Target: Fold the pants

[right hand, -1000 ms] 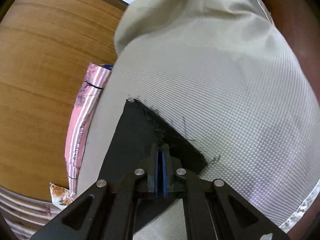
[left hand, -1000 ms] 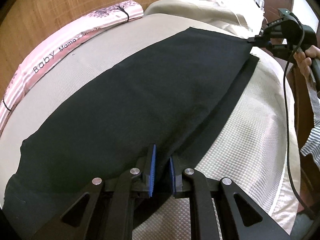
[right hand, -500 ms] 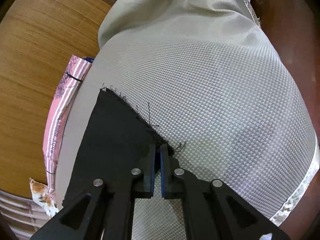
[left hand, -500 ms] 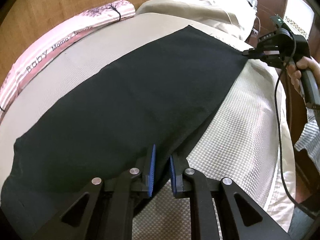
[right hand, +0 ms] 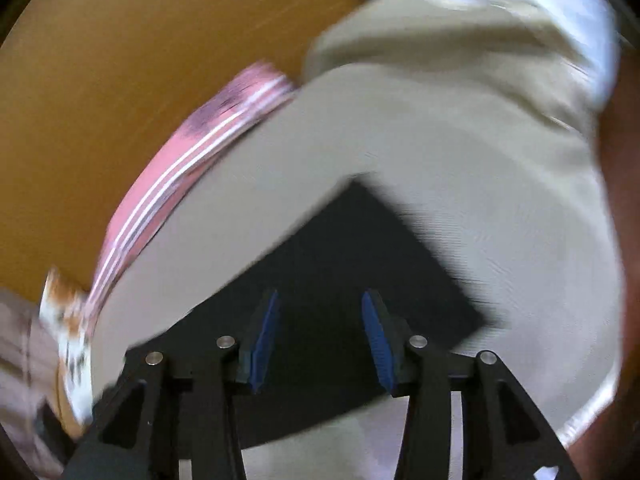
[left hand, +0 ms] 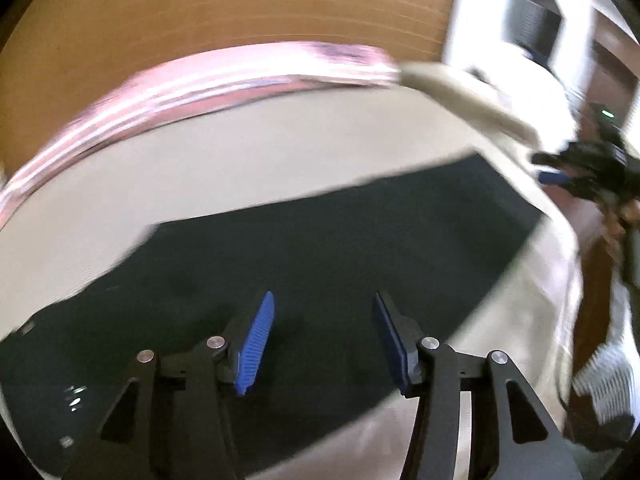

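On the bed (left hand: 280,168), the black pants (left hand: 320,248) lie flat as a long dark panel, running from about 8 o'clock to 2 o'clock in the left wrist view, with a pink striped pillow (left hand: 200,84) beyond at 11 o'clock.

Risk, as I judge it: both frames are smeared, so the hands are travelling fast; a pad or finger passing low could snag the top layer and drag the fold out of line. The far corner in the right wrist view (right hand: 360,240) sits loose with nothing pinning it.

Left gripper (left hand: 322,340): jaws have just been opening, now roughly half apart, nothing between the pads, cloth only beneath. Pitched steeply down over the near edge.

Right gripper (right hand: 320,336): jaws likewise just opened, part-way, empty, tilted down over the pants' end; in the left view I see it at 3 o'clock (left hand: 560,176), clear of the cloth.
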